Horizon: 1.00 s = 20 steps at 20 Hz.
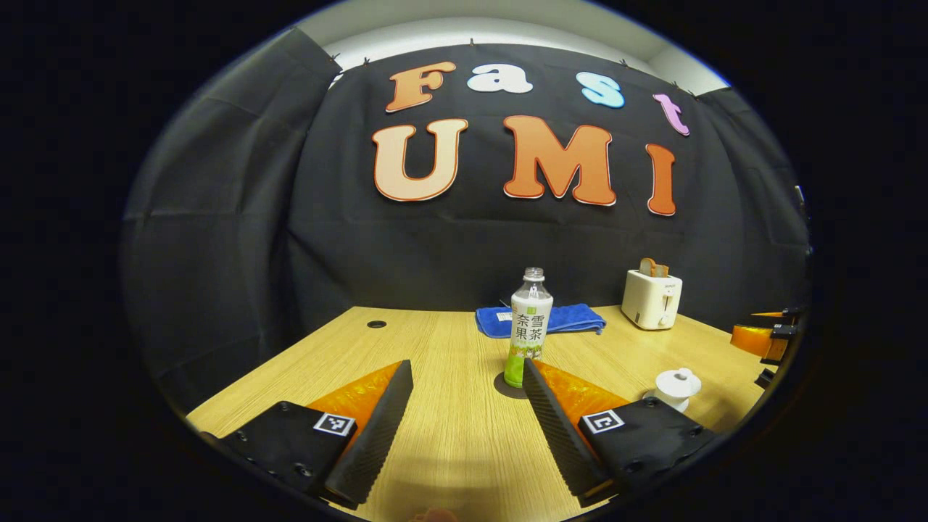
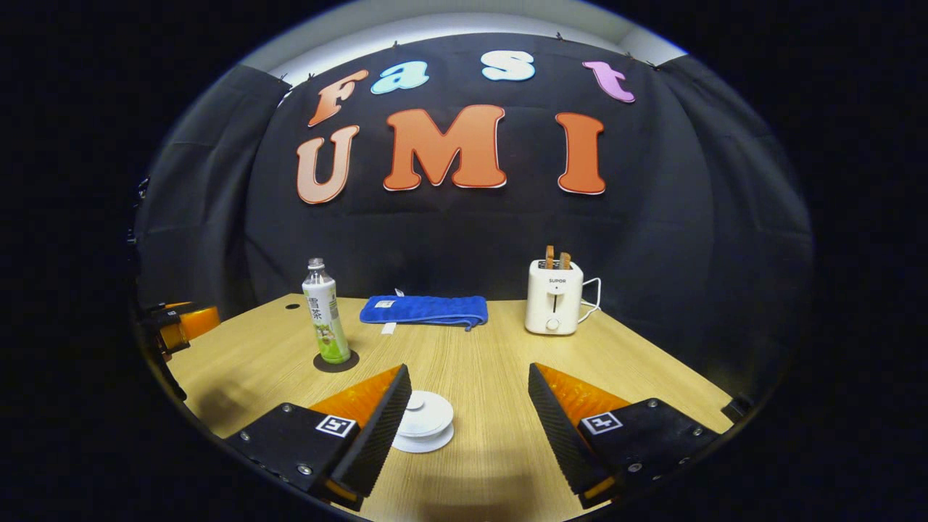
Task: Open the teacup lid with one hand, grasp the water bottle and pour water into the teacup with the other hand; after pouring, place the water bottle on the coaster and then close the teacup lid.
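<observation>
In the left gripper view, the left gripper (image 1: 467, 420) is seen at the bottom of the frame with its two fingers spread wide apart and nothing held between them. Just above the gap, slightly right of centre, the water bottle (image 1: 529, 330) is seen standing upright on a dark round coaster (image 1: 507, 388), its neck uncapped; the tip of the right-hand finger overlaps the bottle's base in the picture, though contact cannot be judged. At the lower right, the white teacup (image 1: 676, 388) is seen with its lid on, partly hidden behind the gripper body. A folded blue towel (image 1: 573, 317) is laid behind the bottle, and a white toaster (image 1: 651, 297) with bread in its slots is placed at the right of centre. The wooden table (image 1: 449, 341) is seen beneath all of them. At the far right edge, part of the other gripper (image 1: 768, 339) is seen; its state cannot be told from here.

In the right gripper view, the right gripper (image 2: 467, 424) is seen at the bottom, fingers likewise spread and empty. The teacup (image 2: 426, 422), lid closed, is seen just beside the inner edge of the left-hand finger, low and left of centre. The water bottle (image 2: 325, 313) is seen on its coaster (image 2: 336, 362) at centre left, the towel (image 2: 426, 310) at centre, the toaster (image 2: 554, 297) right of centre.
</observation>
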Motion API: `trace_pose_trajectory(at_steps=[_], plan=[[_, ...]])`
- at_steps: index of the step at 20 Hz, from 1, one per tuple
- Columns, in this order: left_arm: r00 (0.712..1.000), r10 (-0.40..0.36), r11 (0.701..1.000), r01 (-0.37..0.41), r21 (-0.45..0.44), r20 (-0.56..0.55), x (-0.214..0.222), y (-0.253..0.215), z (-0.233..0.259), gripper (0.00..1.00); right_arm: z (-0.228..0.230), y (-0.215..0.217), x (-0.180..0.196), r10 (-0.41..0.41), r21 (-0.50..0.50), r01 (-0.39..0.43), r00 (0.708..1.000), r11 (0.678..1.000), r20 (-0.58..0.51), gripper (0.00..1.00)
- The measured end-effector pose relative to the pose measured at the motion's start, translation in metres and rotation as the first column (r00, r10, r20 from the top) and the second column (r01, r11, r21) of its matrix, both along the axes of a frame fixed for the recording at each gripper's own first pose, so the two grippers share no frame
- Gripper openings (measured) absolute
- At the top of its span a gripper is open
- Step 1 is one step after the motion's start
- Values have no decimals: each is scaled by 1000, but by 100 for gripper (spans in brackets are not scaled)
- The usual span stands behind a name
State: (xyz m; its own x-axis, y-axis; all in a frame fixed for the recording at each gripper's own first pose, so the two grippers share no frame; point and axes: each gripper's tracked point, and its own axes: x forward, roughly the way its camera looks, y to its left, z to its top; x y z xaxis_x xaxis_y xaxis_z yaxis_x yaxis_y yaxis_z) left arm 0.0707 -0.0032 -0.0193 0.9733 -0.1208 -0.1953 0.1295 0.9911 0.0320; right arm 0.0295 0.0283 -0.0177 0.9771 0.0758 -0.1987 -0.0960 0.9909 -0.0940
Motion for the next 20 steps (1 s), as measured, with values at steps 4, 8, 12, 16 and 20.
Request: trace_pose_trajectory(at_steps=[4,8,12,16,20], plan=[[1000,7,1000,-8,7,23,-8,1,10,94,7,-15,-10,-22,-4,22,1000,1000,22,97],[1000,11,1000,-11,24,23,-8,1,11,98,10,-20,-12,-30,4,29,999,1000,35,97],[999,21,999,-22,41,36,-10,5,17,98,8,-19,-11,-30,6,30,999,1000,32,97],[999,16,999,-18,32,41,-10,4,20,98,12,-19,-13,-30,11,29,999,1000,44,97],[999,10,999,-12,35,50,-12,1,23,98,9,-22,-15,-40,6,39,998,999,40,97]])
